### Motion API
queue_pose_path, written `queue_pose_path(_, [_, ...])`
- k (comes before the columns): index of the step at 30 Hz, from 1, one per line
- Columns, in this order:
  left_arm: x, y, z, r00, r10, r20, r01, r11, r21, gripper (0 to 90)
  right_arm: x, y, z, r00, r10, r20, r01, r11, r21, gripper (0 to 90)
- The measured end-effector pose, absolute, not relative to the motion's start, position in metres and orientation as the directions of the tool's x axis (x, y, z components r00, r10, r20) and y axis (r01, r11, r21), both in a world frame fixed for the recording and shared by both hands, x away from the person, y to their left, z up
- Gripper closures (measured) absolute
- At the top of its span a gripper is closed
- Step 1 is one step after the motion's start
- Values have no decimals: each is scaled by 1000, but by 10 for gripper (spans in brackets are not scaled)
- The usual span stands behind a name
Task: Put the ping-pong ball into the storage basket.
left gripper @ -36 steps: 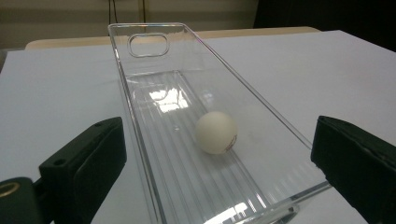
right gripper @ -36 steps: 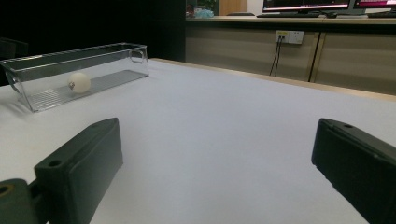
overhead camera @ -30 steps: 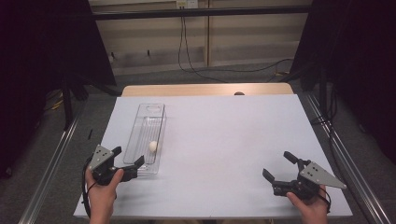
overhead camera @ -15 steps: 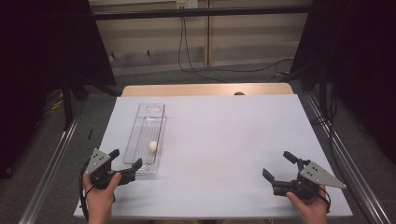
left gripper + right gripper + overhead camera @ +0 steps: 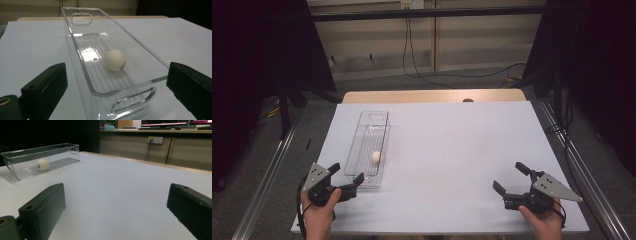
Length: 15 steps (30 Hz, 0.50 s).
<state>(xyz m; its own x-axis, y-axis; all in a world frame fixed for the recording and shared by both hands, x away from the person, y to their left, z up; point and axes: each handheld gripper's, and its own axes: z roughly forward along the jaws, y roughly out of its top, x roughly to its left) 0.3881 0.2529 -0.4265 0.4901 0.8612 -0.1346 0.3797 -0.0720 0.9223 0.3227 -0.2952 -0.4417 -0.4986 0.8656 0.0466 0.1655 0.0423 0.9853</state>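
Left gripper [image 5: 346, 176] low at the table's near left corner, jaws spread wide, empty, aimed at the near end of the clear tray [image 5: 363, 150]; possibly just short of touching it. White ball [image 5: 376, 156] lies inside the tray, toward its near end. Right gripper [image 5: 511, 178] low at near right, jaws wide apart, empty, well apart from the tray.

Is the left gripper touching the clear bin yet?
Apart. In the left gripper view, the left gripper stands open, its jaws either side of the clear bin with white table showing between each jaw and the bin wall.
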Motion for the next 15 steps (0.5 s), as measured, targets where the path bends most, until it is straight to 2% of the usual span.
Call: queue_pose_path(15, [385, 257, -432, 496, 854, -156, 373, -48, 927, 35, 323, -295, -442, -500, 865, 47, 165, 41, 985, 15])
